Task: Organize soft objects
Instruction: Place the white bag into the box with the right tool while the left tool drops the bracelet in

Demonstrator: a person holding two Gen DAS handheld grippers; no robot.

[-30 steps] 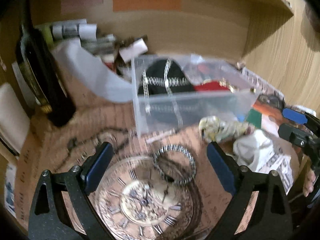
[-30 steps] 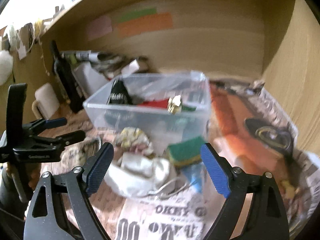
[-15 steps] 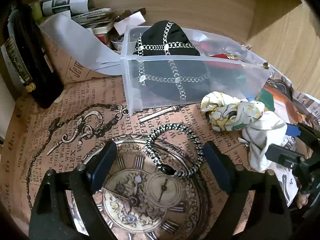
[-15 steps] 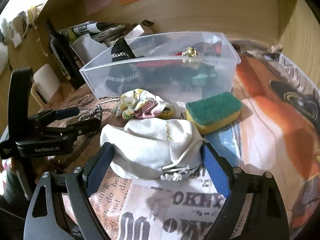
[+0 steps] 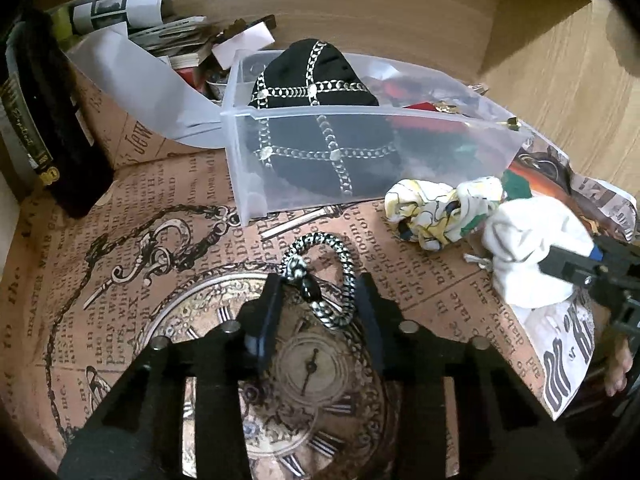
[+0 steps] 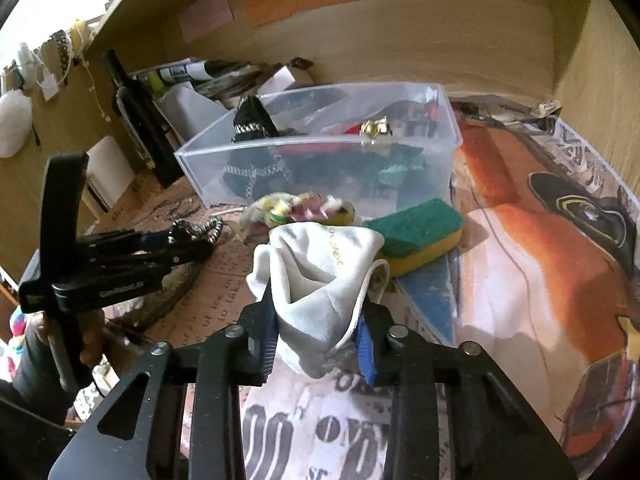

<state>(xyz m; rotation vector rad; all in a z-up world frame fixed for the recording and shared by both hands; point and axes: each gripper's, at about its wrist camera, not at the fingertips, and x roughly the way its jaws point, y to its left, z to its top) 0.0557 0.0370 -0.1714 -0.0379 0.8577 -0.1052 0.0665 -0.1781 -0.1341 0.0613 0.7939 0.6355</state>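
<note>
Left tongs (image 5: 320,300) clamped on braided hair tie (image 5: 332,276), centre frame: light, springy. Right tongs (image 6: 320,332) clamped on white pouch (image 6: 320,280): soft, crushable; grip mid-bulk.

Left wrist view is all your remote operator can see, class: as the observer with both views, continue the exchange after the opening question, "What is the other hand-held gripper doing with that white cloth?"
Observer: The right hand-held gripper is shut on the white pouch, pinching its lower part between the pads.
Operator: Is anything hidden behind the pouch for me?
Observer: Yes, a green and yellow sponge lies on the table just in front of the clear bin.
Operator: Does my grip on the braided bracelet look good from there?
Observer: From the right wrist view, the braided bracelet sticks out past the tips of your left hand-held gripper, which is shut on it.
</note>
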